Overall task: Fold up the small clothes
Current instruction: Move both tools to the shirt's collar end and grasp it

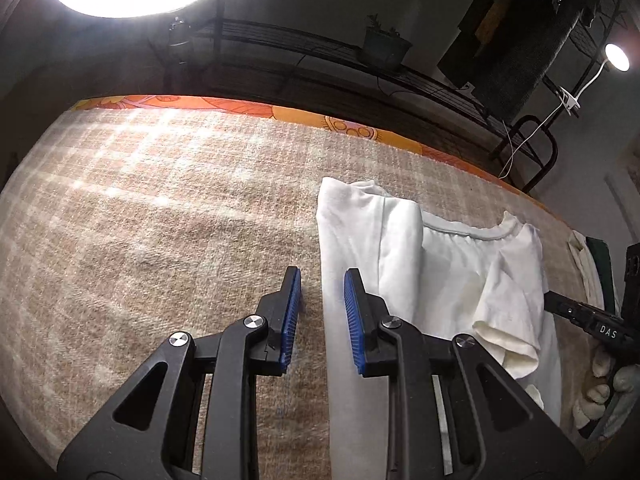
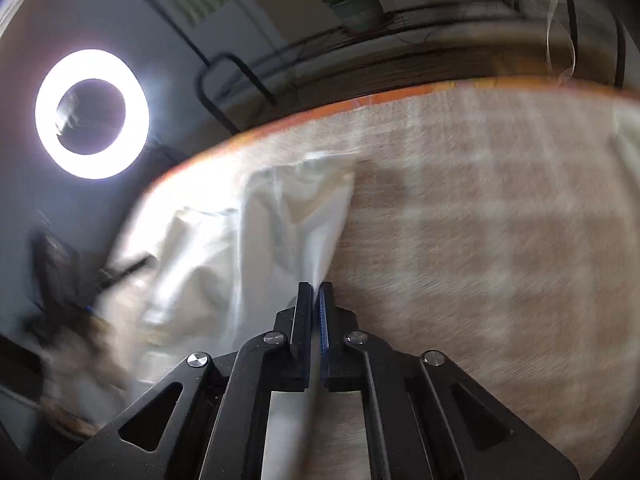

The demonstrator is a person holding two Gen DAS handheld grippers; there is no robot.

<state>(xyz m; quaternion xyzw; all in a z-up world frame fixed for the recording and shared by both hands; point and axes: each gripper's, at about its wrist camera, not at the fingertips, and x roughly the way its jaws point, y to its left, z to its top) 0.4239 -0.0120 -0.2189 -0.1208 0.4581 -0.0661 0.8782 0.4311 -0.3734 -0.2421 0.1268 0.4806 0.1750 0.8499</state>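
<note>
On the left of the worktop [image 1: 140,208], which is covered by a beige checked blanket, the cloth lies bare. The left claw [image 1: 322,312] hangs there with its blue pads [image 1: 292,312] set moderately apart and holding nothing, astride the left edge of the white T-shirt [image 1: 452,264].

The shirt lies on the right half of the blanket, neckline away from the camera. Its left side is already turned over the body in a long panel, and the right sleeve is bunched inward.

Further right, the right claw [image 2: 318,304] is pinched closed on the edge of the white fabric; that view is smeared by motion, so which part it holds is hard to tell.

This looks like the lengthwise side fold in hand. The next move probably calls for the right claw to carry its edge across and lay it flat while the left claw grips or steadies its own side.
</note>
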